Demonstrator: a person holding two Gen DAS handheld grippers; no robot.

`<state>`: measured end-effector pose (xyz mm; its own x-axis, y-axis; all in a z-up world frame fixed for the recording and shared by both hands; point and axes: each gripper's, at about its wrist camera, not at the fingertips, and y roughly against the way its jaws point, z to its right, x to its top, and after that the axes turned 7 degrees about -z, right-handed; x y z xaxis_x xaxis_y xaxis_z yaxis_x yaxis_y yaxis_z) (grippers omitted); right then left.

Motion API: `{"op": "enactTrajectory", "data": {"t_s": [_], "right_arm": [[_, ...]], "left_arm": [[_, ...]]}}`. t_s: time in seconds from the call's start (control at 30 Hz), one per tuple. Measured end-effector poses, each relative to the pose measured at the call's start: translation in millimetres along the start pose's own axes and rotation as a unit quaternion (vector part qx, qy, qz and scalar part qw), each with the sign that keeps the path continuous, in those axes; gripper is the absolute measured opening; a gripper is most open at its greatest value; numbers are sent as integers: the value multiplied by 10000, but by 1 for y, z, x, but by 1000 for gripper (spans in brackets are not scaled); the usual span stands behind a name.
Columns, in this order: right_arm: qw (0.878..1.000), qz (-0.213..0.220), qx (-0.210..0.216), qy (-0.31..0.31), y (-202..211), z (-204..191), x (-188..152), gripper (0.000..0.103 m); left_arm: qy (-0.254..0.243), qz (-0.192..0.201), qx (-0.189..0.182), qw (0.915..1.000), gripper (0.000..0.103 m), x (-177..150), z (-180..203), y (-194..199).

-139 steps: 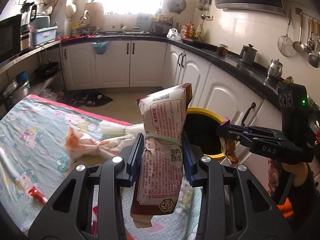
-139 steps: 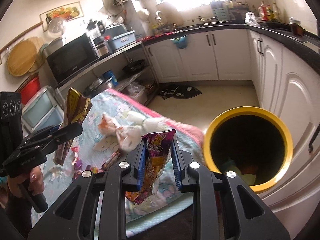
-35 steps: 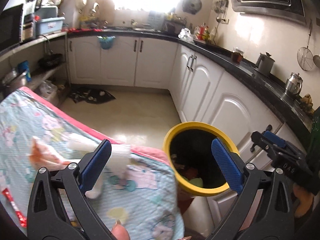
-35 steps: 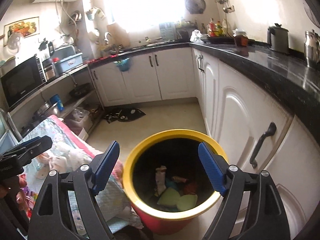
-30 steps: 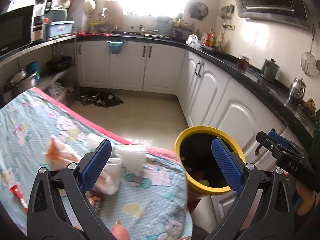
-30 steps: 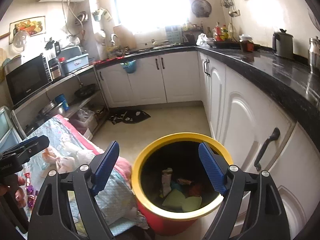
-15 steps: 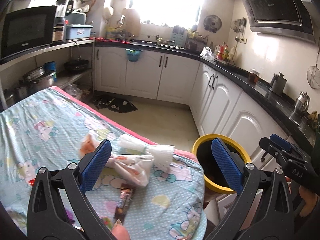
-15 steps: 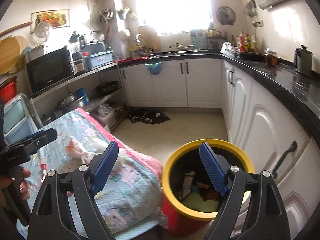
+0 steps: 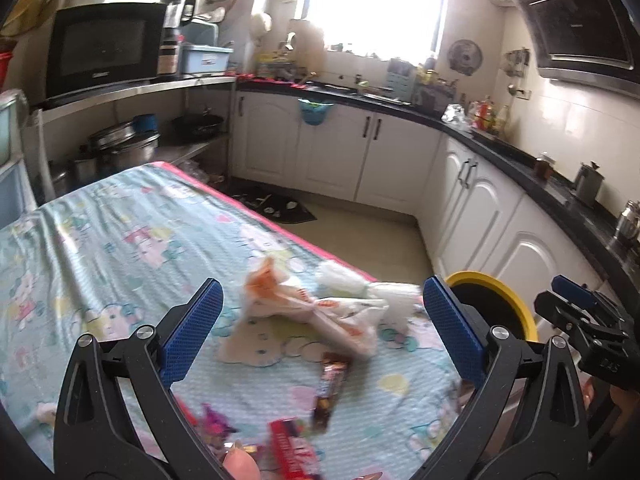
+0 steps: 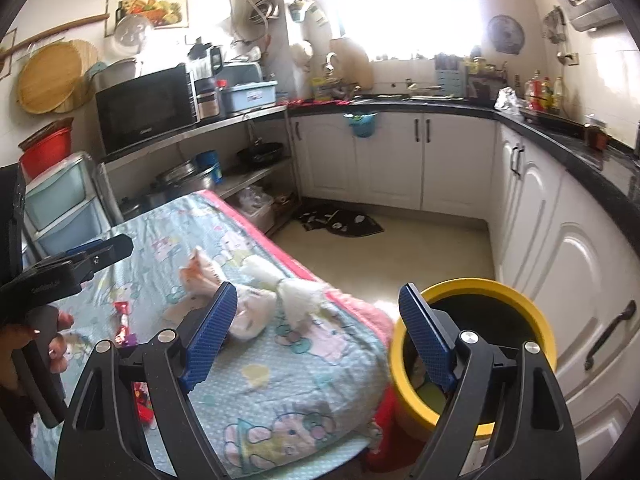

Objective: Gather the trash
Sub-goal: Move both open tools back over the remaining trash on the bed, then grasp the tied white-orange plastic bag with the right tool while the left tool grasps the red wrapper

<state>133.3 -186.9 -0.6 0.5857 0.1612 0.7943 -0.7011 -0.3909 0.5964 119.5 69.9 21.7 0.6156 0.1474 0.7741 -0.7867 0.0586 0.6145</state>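
The left tongs (image 9: 322,334) stand spread wide with nothing between the blue pads, held above the table (image 9: 100,248) with its cartoon-print cloth. Just ahead of them, between the two pads as the left wrist camera sees it, lies a crumpled white and orange plastic bag (image 9: 316,308). Nearer, below the gap, a dark brown wrapper (image 9: 330,390) lies flat on the cloth, and a red packet (image 9: 290,446) and a purple candy wrapper (image 9: 216,424) sit at the near edge, blurred.

The right tongs (image 10: 316,330) are also spread wide and empty, hanging over the table's corner. Behind their right pad stands the yellow-rimmed bin (image 10: 516,292), on the floor just beside the table; only a pale green scrap (image 10: 430,394) shows inside it, the rest is dark. Off to the left of these tongs a red candy wrapper (image 10: 122,308) lies on the cloth, near the hand (image 10: 48,340) that carries the left tongs
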Motion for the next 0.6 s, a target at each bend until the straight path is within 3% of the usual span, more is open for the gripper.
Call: {"op": "enactTrajectory", "data": {"t_s": [0.3, 0.6], "right_arm": [[9983, -306, 310, 394, -32, -32, 3, 80], [9886, -784, 546, 1161, -90, -78, 12, 80]], "left_arm": [[294, -167, 409, 9986, 92, -10, -48, 2], [724, -532, 749, 9931, 92, -27, -93, -10]]}}
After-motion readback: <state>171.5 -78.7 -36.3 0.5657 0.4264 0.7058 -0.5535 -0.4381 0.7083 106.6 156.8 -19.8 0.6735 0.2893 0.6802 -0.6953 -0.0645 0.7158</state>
